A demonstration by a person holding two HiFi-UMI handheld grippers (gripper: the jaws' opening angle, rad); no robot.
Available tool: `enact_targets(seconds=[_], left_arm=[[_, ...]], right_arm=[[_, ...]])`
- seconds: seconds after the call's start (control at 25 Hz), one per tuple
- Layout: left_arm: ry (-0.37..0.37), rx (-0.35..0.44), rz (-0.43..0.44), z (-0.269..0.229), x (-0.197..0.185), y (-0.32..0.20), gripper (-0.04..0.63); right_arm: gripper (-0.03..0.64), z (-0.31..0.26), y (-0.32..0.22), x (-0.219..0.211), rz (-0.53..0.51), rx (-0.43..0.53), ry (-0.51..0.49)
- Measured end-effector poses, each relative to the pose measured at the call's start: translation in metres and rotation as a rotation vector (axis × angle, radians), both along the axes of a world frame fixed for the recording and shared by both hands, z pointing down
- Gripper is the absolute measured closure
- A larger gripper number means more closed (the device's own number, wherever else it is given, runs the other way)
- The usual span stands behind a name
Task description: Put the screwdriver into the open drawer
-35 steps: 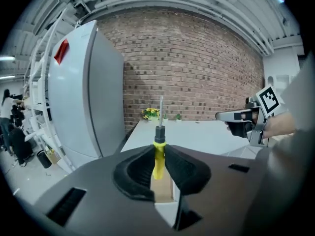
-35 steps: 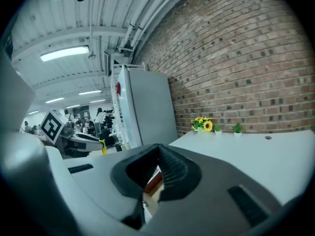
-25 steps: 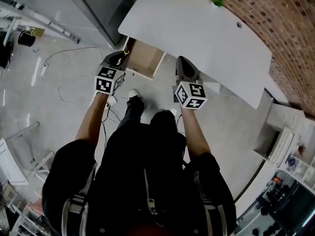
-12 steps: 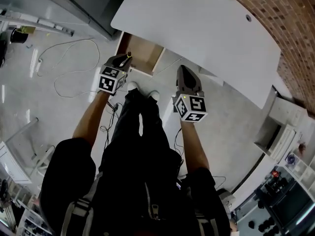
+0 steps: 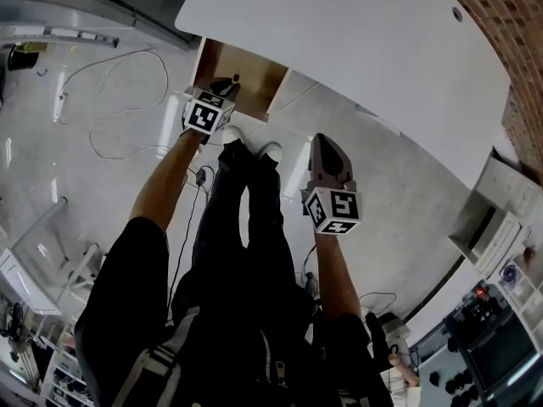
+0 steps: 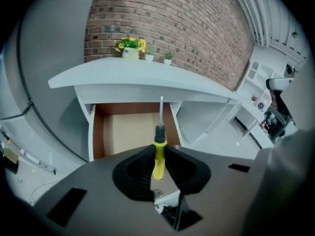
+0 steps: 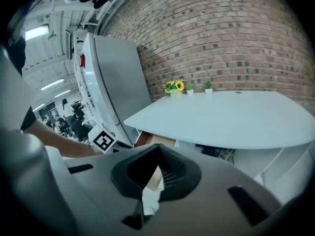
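Note:
A screwdriver (image 6: 158, 149) with a yellow handle and a thin metal shaft sticks forward out of my left gripper (image 6: 157, 157), which is shut on its handle. The shaft points at the open wooden drawer (image 6: 128, 132) under the white table (image 6: 142, 80). In the head view my left gripper (image 5: 222, 87) hovers at the drawer's (image 5: 254, 70) front edge, the screwdriver (image 5: 233, 79) tip over it. My right gripper (image 5: 329, 155) hangs lower right, over the floor, away from the drawer. In its own view the right gripper (image 7: 158, 168) is shut with nothing between its jaws.
A brick wall (image 6: 172, 23) stands behind the table, with a yellow flower pot (image 6: 130, 47) and small plants on the tabletop. A grey cabinet (image 7: 115, 87) flanks the drawer on the left. Cables (image 5: 110, 108) lie on the floor. My legs and shoes (image 5: 246, 147) are just before the drawer.
My left gripper has moved forward with the screwdriver, from before the drawer's front to over its edge. My right gripper has dropped back, away from the table edge.

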State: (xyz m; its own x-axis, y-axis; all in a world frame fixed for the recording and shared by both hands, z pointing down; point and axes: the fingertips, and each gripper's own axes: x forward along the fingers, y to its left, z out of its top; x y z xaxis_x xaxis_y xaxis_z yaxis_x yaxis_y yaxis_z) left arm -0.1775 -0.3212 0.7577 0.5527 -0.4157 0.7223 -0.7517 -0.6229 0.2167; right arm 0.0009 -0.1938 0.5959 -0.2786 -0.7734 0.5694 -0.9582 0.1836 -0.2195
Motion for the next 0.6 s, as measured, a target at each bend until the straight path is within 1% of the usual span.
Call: enact_targets(seconds=[0.12, 0.2, 0.36, 0.6], left_arm=[[-0.051, -0.025, 0.076, 0.038, 0.012, -0.013, 0.515], [-0.062, -0.063, 0.083, 0.062, 0.015, -0.024, 0.515], [-0.073, -0.172, 0.026, 0.111, 0.014, -0.042, 0.515], [-0.099, -0.273, -0.038, 0.164, 0.013, -0.053, 0.515]], right_arm=[[0.610, 0.019, 0.014, 0.007, 0.008, -0.039, 0.010], [0.609, 0.031, 0.022, 0.009, 0.016, -0.068, 0.009], [0.609, 0.049, 0.039, 0.012, 0.029, -0.121, 0.013], [0.609, 0.067, 0.058, 0.022, 0.068, -0.185, 0.025]])
